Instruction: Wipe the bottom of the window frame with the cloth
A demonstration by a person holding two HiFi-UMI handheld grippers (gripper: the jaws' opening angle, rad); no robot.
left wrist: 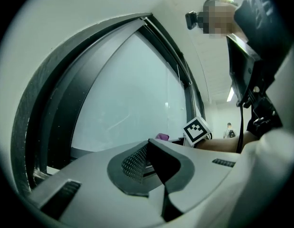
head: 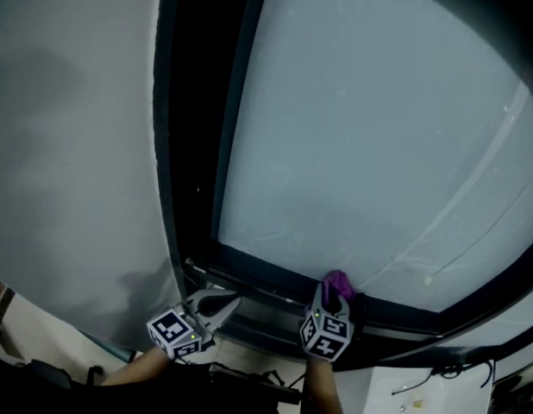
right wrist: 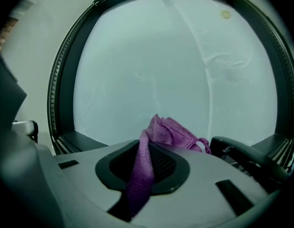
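Observation:
A purple cloth point(head: 337, 283) is bunched on the bottom rail of the dark window frame point(head: 396, 313), close against the glass point(head: 361, 145). My right gripper point(head: 334, 298) is shut on it. In the right gripper view the cloth point(right wrist: 173, 132) sticks out past the right gripper point(right wrist: 144, 141) and a strip of it hangs back between the pads. My left gripper point(head: 234, 299) is shut and empty, pointing at the rail's left end near the frame corner. From the left gripper point(left wrist: 148, 144) I see the cloth point(left wrist: 161, 137) and the right gripper's marker cube point(left wrist: 195, 130) further along the rail point(left wrist: 85, 152).
A pale wall point(head: 68, 145) runs left of the frame's upright point(head: 193, 128). Below the rail lies a light ledge with dark cables point(head: 422, 386). In the left gripper view dark gear and a cable point(left wrist: 256, 80) hang close on the right, and a person point(left wrist: 229, 129) stands far off.

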